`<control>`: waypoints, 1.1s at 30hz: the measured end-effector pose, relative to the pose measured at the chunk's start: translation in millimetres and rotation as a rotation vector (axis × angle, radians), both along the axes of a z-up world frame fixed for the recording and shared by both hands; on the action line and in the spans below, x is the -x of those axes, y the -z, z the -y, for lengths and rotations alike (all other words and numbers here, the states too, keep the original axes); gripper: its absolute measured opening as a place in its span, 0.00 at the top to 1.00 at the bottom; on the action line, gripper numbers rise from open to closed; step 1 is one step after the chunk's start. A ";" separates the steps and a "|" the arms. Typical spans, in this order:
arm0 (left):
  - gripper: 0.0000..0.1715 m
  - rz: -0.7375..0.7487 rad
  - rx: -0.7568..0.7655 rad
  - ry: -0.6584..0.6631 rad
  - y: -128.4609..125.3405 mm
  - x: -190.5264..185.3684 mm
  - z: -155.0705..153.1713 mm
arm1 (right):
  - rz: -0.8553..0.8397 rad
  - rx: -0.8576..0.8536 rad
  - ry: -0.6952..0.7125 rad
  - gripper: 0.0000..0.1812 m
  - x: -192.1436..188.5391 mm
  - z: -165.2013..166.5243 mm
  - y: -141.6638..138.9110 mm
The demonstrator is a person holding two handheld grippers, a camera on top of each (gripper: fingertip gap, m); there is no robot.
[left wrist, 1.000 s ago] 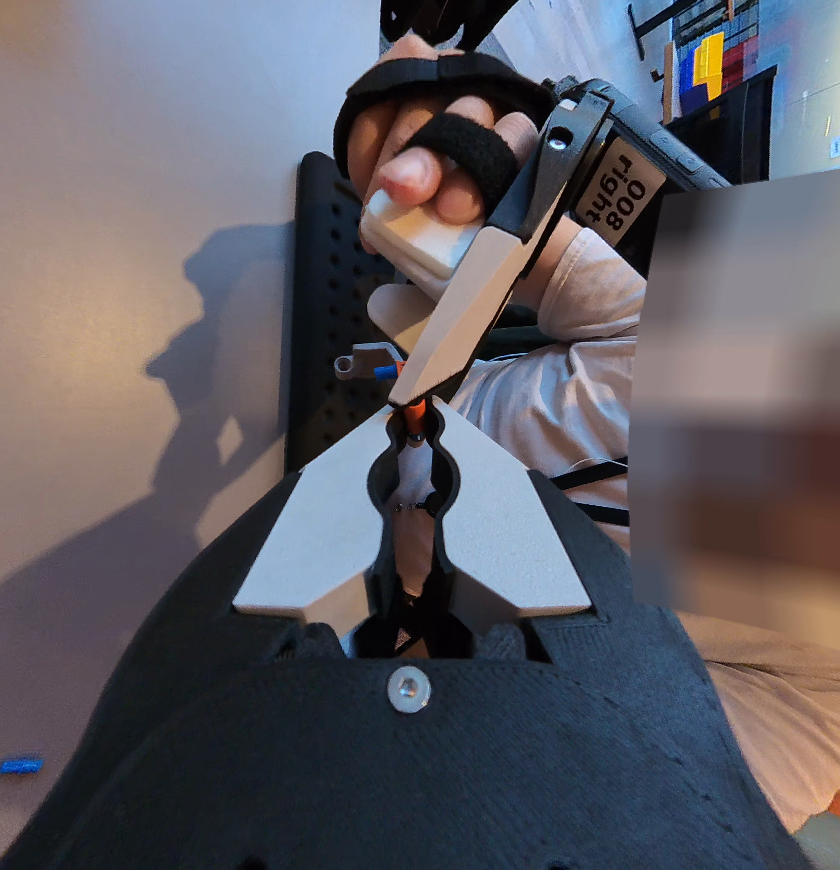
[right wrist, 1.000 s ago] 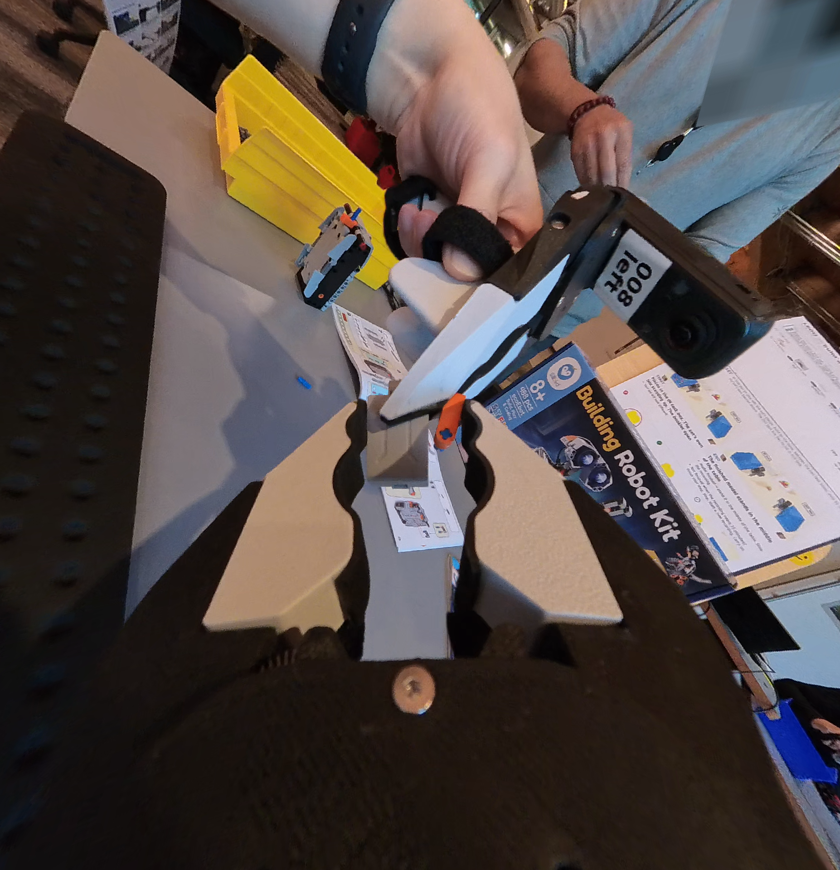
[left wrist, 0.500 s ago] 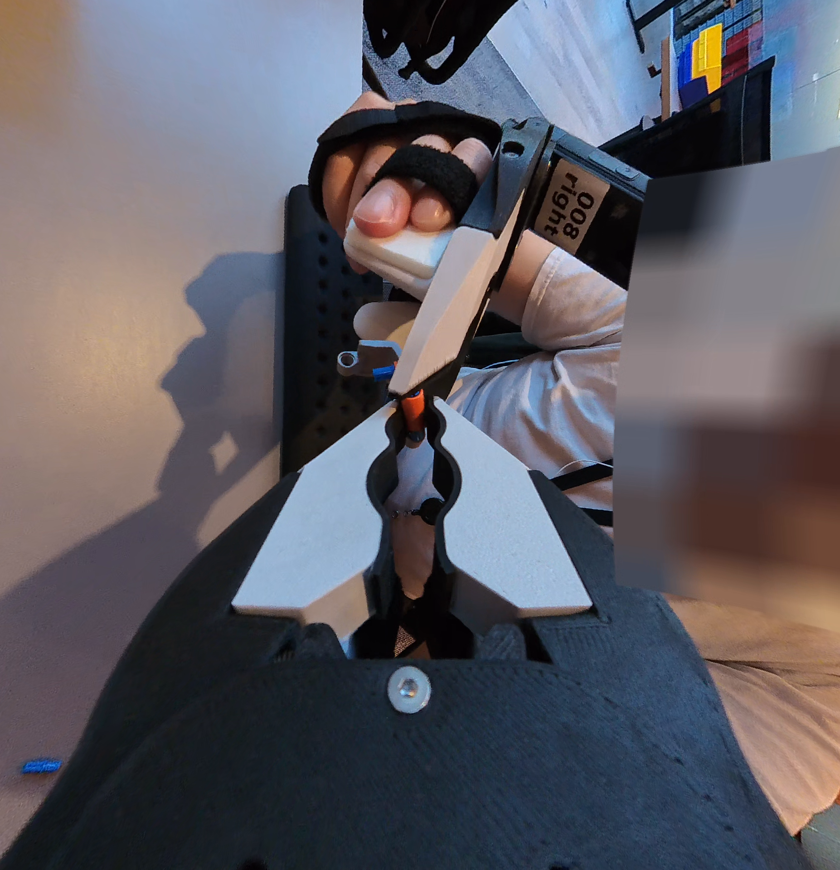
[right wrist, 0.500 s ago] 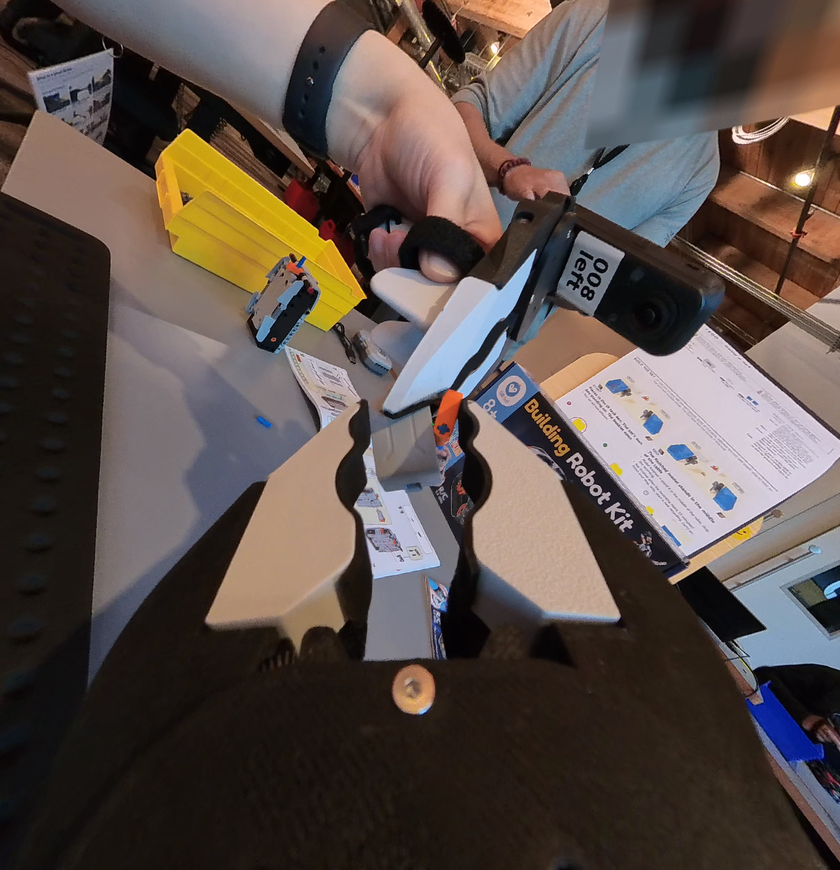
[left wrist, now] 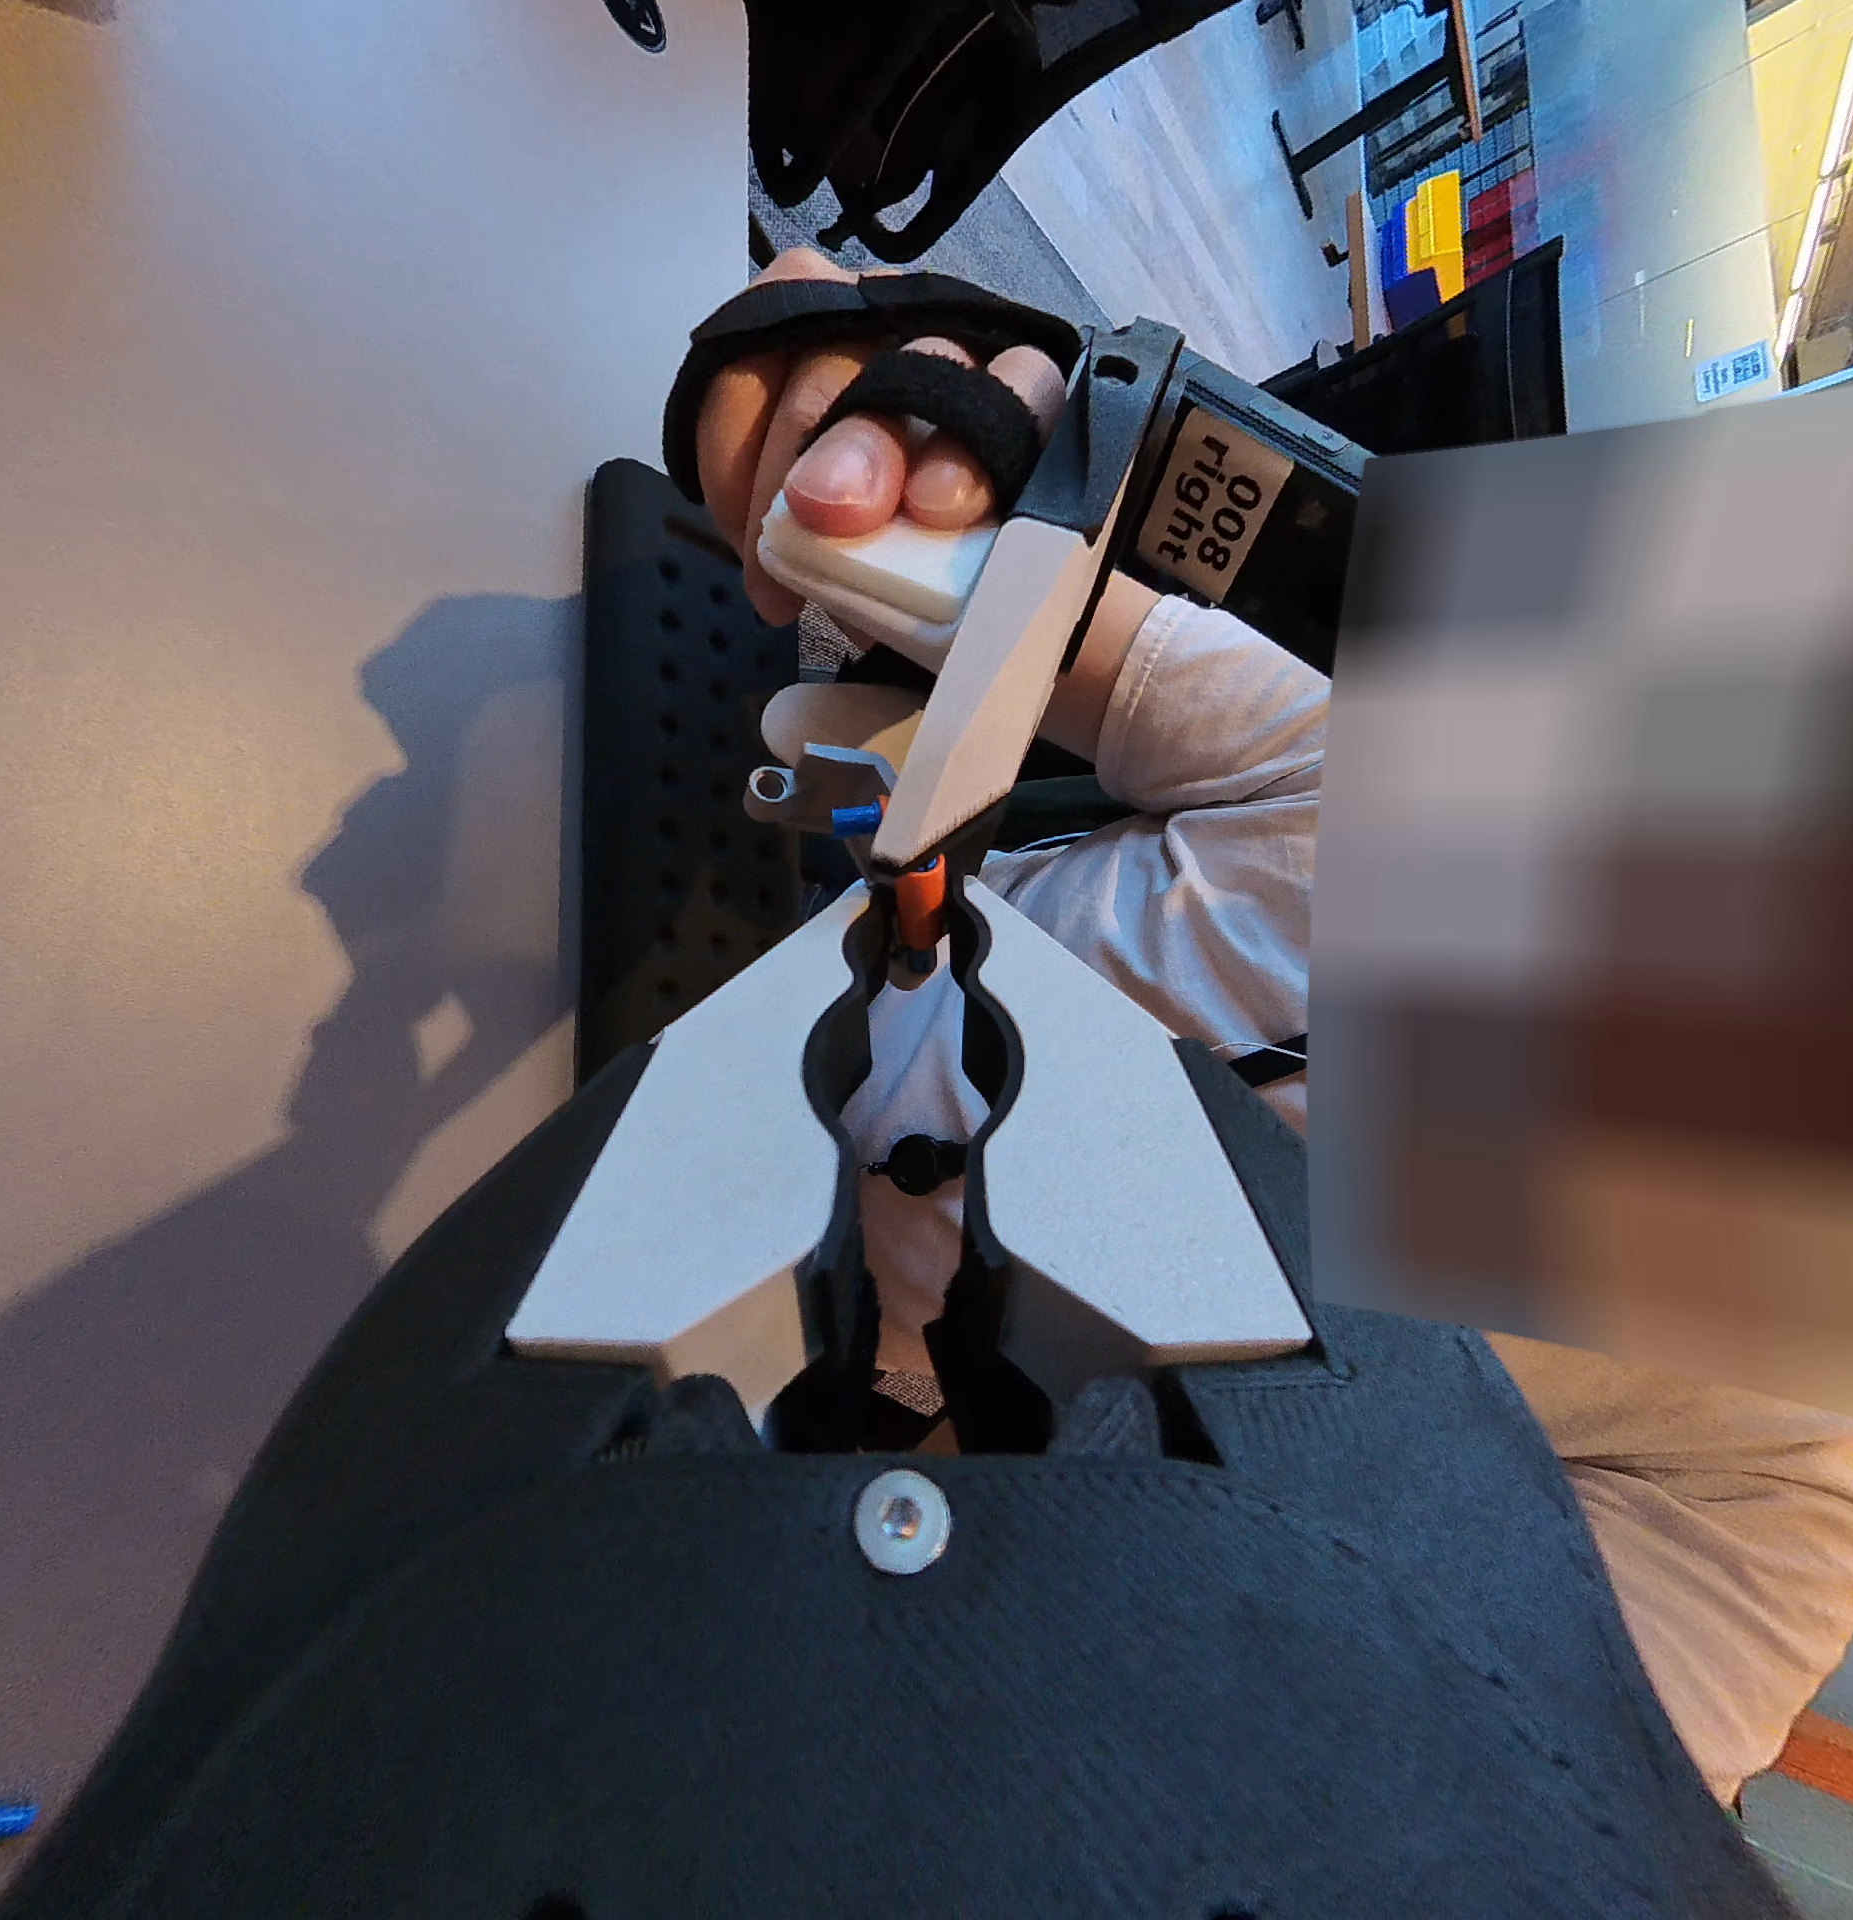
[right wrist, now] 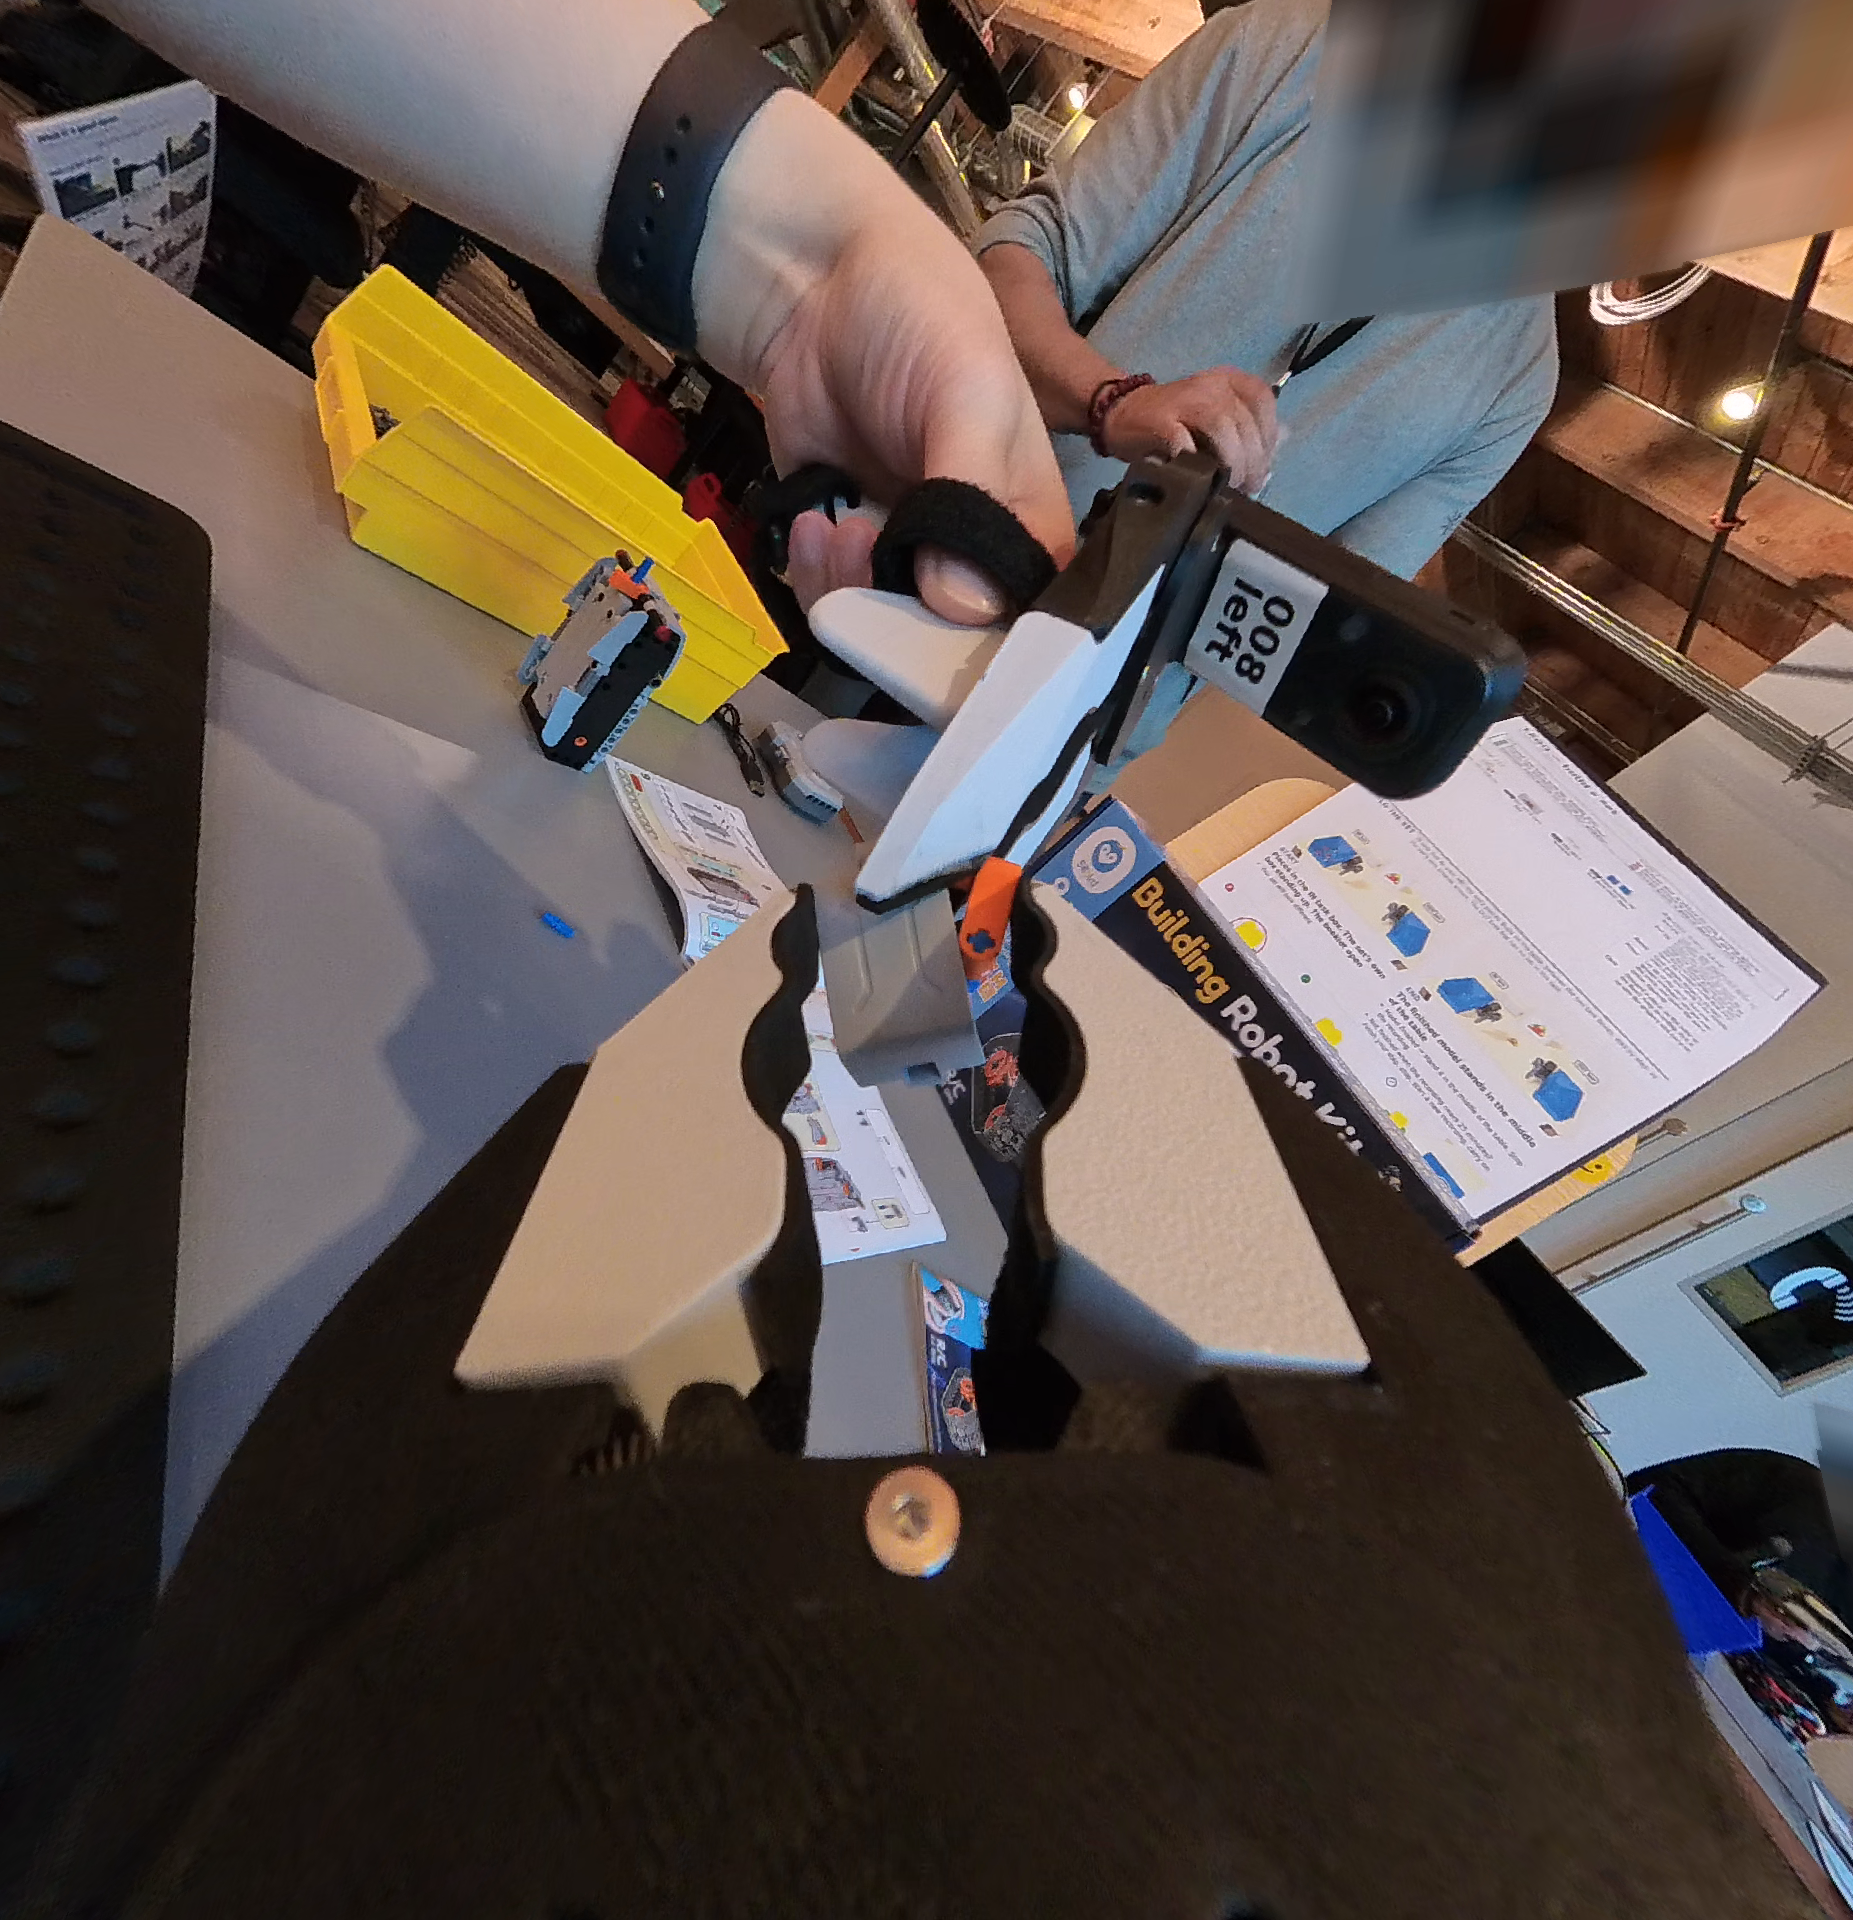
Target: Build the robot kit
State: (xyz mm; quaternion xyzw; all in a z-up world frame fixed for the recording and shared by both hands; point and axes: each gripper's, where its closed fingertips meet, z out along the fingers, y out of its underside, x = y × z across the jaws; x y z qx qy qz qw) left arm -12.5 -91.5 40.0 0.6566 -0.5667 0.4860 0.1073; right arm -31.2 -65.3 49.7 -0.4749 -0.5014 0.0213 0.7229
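Note:
My left gripper [left wrist: 914, 900] is shut on a small orange piece [left wrist: 918, 906], held in the air above the table. My right gripper [right wrist: 914, 906] is shut on a grey angled piece [right wrist: 896, 997]. In the left wrist view that grey piece [left wrist: 810, 781] shows a round eyelet and a blue pin [left wrist: 855, 821]. The two grippers meet tip to tip. The orange piece [right wrist: 989, 914] sits right beside the grey piece, under the left gripper's white fingers [right wrist: 989, 769]. The right gripper's white fingers [left wrist: 989, 717] come down from above in the left wrist view. The contact between the pieces is hidden.
A black studded mat [right wrist: 60, 831] lies on the grey table [right wrist: 309, 987]. Yellow bins [right wrist: 517, 488], a small grey and black model [right wrist: 605, 675], leaflets [right wrist: 704, 852], a dark blue kit box [right wrist: 1213, 997] and an open instruction sheet [right wrist: 1524, 935] lie beyond. A loose blue pin [right wrist: 555, 922] lies on the table. A second person [right wrist: 1265, 312] stands behind. The tips of both grippers are at nearly the same place.
Both grippers stay shut and tip to tip. The pair has tilted and shifted a little, so more of the table shows in the right wrist view.

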 end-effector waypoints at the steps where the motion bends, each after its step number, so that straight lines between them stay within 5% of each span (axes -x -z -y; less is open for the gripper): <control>1: 0.95 0.002 0.002 0.001 0.0 0.1 0.2 | 0.002 0.000 0.001 0.80 0.0 0.0 0.4; 6: 0.91 0.030 0.025 -0.004 -3.9 -1.1 1.4 | -0.003 0.001 -0.004 0.86 -0.3 -0.1 2.2; 9: 0.91 0.009 -0.048 -0.047 16.9 -3.6 -12.5 | 0.043 0.022 0.029 0.85 -2.6 -11.8 19.0; 13: 0.92 -0.019 0.126 -0.134 40.9 -7.0 -29.0 | 0.011 0.135 0.002 0.85 -3.9 -29.8 48.6; 19: 0.92 -0.007 0.151 -0.151 65.6 -7.3 -33.9 | 0.042 0.268 -0.049 0.84 -2.8 -32.8 72.4; 28: 0.93 0.093 0.374 -0.352 128.1 -45.4 -41.5 | -0.079 0.792 -0.100 0.85 -35.6 -35.8 144.7; 33: 0.93 0.088 0.211 -0.436 158.8 -64.2 -48.6 | 0.020 0.959 -0.042 0.85 -60.6 -36.2 178.6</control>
